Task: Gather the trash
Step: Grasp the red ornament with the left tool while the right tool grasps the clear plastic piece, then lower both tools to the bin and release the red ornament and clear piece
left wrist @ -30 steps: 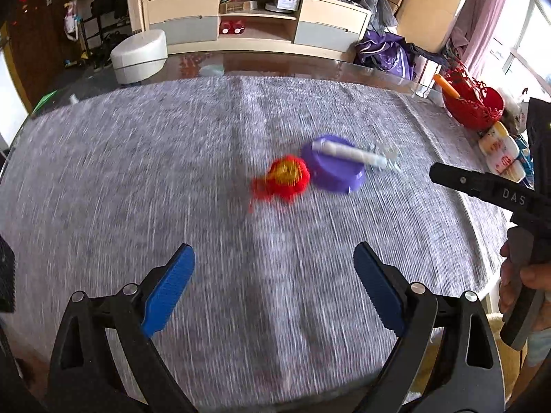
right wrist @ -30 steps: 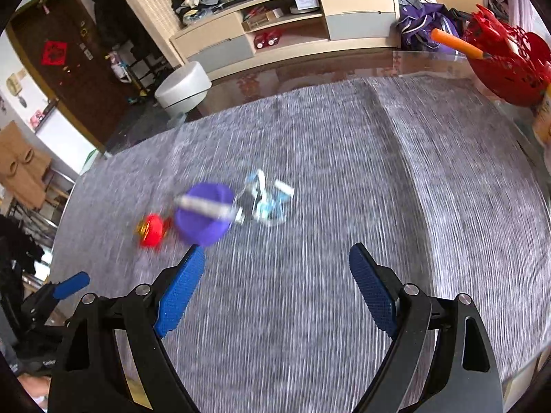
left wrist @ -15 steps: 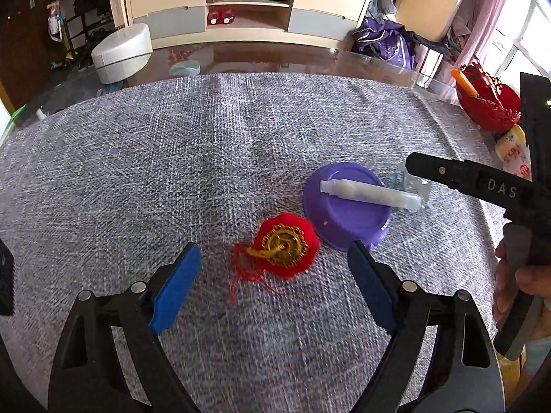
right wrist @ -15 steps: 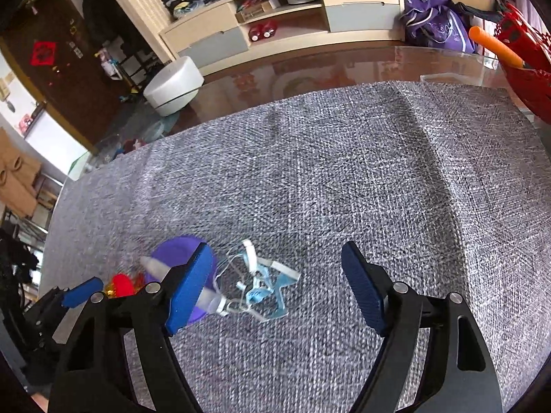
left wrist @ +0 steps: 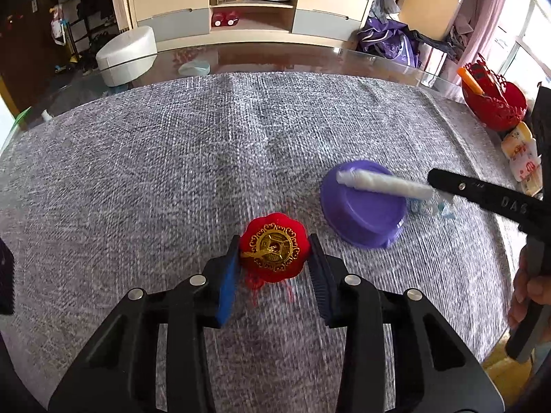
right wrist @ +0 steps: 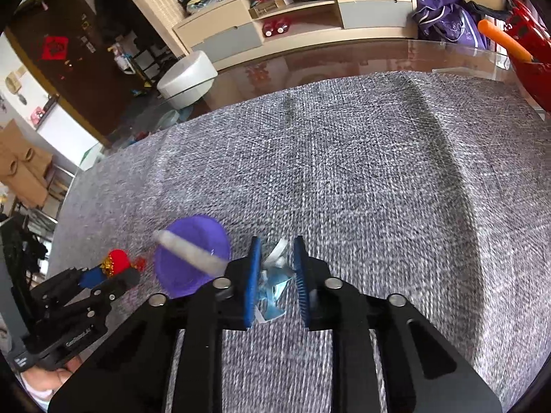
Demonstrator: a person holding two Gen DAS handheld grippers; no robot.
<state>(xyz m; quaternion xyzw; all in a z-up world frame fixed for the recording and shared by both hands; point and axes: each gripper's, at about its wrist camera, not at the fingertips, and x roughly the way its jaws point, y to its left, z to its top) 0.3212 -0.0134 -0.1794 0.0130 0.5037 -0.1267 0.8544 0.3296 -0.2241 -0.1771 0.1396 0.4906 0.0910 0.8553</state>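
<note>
Grey cloth [left wrist: 172, 172], left gripper [left wrist: 274, 248] jaws just closed pinching red ornament [left wrist: 273, 246], right gripper [right wrist: 275, 261] jaws seemingly clamping blurred wrapper [right wrist: 272, 282]

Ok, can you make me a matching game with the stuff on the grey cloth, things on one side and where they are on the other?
Things:
1. red and gold ornament
2. white roll
3. crumpled blue-and-white wrapper
4. purple bowl

Places:
A. lying across the purple bowl
B. between the left gripper's pads
C. upside down on the grey cloth
D. between the right gripper's pads

Pairs: 1-B, 2-A, 3-D, 4-C
</note>
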